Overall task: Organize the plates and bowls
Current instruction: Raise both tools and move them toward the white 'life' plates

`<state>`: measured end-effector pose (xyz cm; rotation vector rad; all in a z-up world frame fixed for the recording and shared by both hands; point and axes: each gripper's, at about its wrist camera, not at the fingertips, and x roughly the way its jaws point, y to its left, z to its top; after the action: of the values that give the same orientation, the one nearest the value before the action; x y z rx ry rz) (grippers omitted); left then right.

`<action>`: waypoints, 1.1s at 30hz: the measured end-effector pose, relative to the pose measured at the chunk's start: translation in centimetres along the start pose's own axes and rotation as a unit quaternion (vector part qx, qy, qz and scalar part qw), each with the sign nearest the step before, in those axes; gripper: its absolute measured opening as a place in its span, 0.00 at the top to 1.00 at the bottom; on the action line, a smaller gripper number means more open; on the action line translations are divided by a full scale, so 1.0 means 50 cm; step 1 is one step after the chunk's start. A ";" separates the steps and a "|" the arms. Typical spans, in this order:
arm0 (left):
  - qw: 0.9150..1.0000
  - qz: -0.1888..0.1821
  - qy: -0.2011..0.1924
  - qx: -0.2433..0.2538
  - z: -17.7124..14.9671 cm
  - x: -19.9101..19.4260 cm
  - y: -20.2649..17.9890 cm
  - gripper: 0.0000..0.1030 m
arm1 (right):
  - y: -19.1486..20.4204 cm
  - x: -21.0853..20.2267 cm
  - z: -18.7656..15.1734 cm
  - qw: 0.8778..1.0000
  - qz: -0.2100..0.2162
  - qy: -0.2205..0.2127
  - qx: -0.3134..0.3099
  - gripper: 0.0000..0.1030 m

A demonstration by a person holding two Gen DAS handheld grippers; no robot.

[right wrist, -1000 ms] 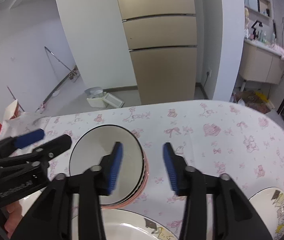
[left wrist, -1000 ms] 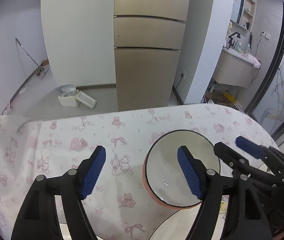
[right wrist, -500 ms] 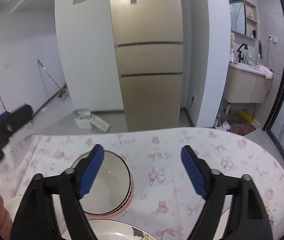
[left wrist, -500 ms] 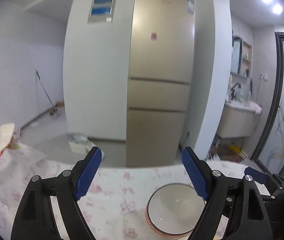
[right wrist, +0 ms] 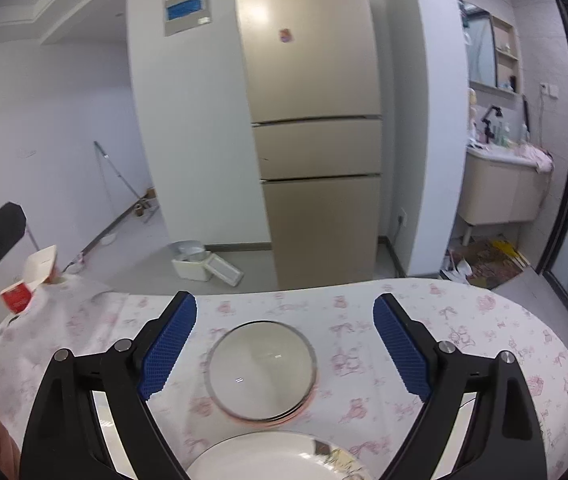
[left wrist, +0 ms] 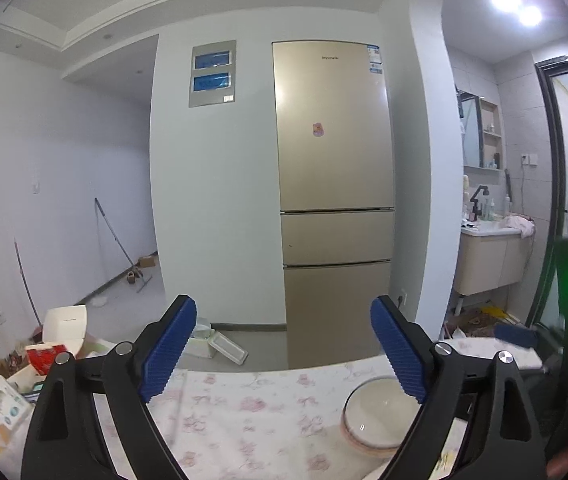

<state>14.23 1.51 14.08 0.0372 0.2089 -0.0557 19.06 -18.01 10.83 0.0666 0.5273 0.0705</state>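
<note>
We have lifted both grippers off the table — the right gripper [right wrist: 284, 346] has gone from narrow to wide and empty, and the left gripper [left wrist: 282, 354] is wide too. The stacked bowls [right wrist: 262, 374] sit released on the tablecloth [right wrist: 463, 320], just beyond a plate [right wrist: 268, 458] — stacking looks done.

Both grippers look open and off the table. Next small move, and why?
Probably lower the right gripper toward the pink-rimmed white bowl. Its jaws are wide open and empty, with the bowl framed between them on the pink-patterned tablecloth. The left gripper, also open, points mostly at the gold fridge.
</note>
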 end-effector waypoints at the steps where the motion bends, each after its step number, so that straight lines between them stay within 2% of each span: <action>1: 1.000 -0.004 0.005 0.000 -0.007 -0.017 0.014 0.05 | 0.010 -0.010 -0.003 1.000 0.005 -0.003 -0.006 0.13; 4: 1.000 -0.012 0.024 -0.003 -0.038 -0.062 0.053 0.04 | 0.035 -0.040 -0.019 1.000 0.020 0.001 -0.009 0.13; 8: 1.000 0.009 0.028 -0.009 -0.085 -0.132 0.112 0.04 | 0.062 -0.077 -0.038 0.999 0.043 0.001 -0.002 0.13; 13: 0.999 0.040 0.016 -0.009 -0.125 -0.208 0.147 0.04 | 0.093 -0.113 -0.060 0.999 0.051 -0.014 -0.009 0.13; 18: 0.996 0.057 -0.006 -0.061 -0.190 -0.288 0.185 0.01 | 0.109 -0.156 -0.091 0.996 0.087 -0.025 0.013 0.13; 19: 0.996 0.058 -0.010 -0.069 -0.202 -0.296 0.193 0.00 | 0.110 -0.164 -0.097 0.995 0.092 -0.031 0.017 0.10; 22: 0.993 0.069 -0.003 -0.092 -0.238 -0.294 0.221 0.00 | 0.113 -0.189 -0.120 0.992 0.105 -0.063 0.024 0.00; 26: 0.991 0.068 0.016 -0.111 -0.257 -0.275 0.253 0.00 | 0.126 -0.191 -0.151 0.990 0.111 -0.085 0.012 0.00; 29: 0.991 0.075 0.019 -0.111 -0.268 -0.261 0.270 0.00 | 0.131 -0.161 -0.172 0.990 0.127 -0.058 0.013 0.00; 33: 0.990 0.060 0.061 -0.112 -0.300 -0.221 0.281 0.00 | 0.124 -0.106 -0.203 0.986 0.167 -0.007 0.022 0.00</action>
<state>1.18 16.72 2.14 -0.1704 0.3336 0.0897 9.07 -11.84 5.26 0.1988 0.5004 0.3857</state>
